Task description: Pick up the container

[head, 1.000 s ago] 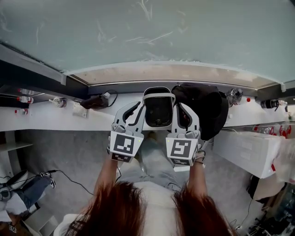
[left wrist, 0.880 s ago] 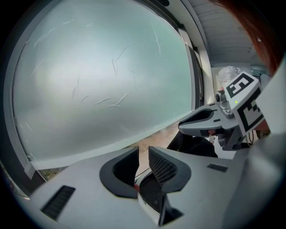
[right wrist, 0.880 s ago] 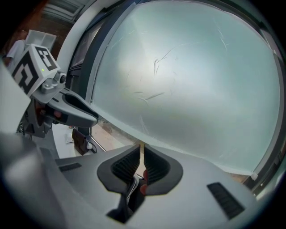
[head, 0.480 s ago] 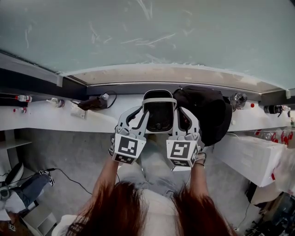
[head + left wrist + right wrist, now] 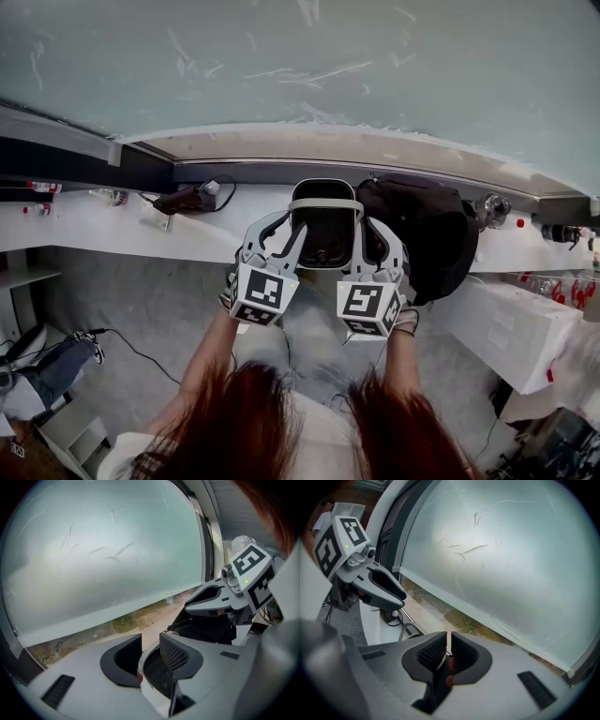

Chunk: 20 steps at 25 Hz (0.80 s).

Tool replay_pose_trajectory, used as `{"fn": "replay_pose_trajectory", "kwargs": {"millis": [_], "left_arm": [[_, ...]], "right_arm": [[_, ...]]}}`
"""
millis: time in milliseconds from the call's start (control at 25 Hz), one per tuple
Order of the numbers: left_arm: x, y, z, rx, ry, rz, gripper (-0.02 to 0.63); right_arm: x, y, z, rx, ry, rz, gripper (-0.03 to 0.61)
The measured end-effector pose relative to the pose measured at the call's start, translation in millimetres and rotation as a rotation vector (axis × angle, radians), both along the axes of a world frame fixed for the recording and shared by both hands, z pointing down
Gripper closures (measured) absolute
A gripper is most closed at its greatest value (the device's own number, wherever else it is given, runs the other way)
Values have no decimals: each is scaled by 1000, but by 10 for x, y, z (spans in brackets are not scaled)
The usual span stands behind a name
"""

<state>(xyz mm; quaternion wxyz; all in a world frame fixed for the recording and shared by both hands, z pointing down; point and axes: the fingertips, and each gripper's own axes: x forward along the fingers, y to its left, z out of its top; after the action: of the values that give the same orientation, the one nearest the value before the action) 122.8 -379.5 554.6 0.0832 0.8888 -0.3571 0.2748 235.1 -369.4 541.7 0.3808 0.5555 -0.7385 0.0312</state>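
The container [image 5: 322, 225], white with a dark mesh inside and a bail handle, stands on the white counter [image 5: 112, 234] below the window. My left gripper [image 5: 284, 230] is at its left side. In the left gripper view the jaws [image 5: 151, 651] have just been opening and stand apart, the container's rim [image 5: 149, 667] between them, the pads not pressing on it. My right gripper [image 5: 373, 234] is at the container's right side. In the right gripper view [image 5: 448, 645] its pads are nearly together with only a thin slit. The handle [image 5: 405, 631] shows to their left.
A black bag [image 5: 427, 225] sits right against the container's right side. A dark plug and cable [image 5: 187, 199] lie on the counter to the left, small bottles [image 5: 42, 187] further left. A white box [image 5: 506, 328] stands at the right. The frosted window [image 5: 309, 66] rises behind.
Both grippers have come down and forward alongside the container. The left gripper's jaws have spread around the container's left rim. The right gripper's jaws look unchanged.
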Motion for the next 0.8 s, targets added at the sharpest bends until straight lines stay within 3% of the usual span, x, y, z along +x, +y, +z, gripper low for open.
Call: {"fn": "replay_pose_trajectory", "kwargs": {"millis": [640,800], "left_arm": [[-18,-139,584,-21,-77,-32,488],[-48,-181,713,-22,-101,-36,487]], "right_arm": [[61,-121,542,-61,75,-54,548],[48,-158,669,-84,82,-66,505]]}}
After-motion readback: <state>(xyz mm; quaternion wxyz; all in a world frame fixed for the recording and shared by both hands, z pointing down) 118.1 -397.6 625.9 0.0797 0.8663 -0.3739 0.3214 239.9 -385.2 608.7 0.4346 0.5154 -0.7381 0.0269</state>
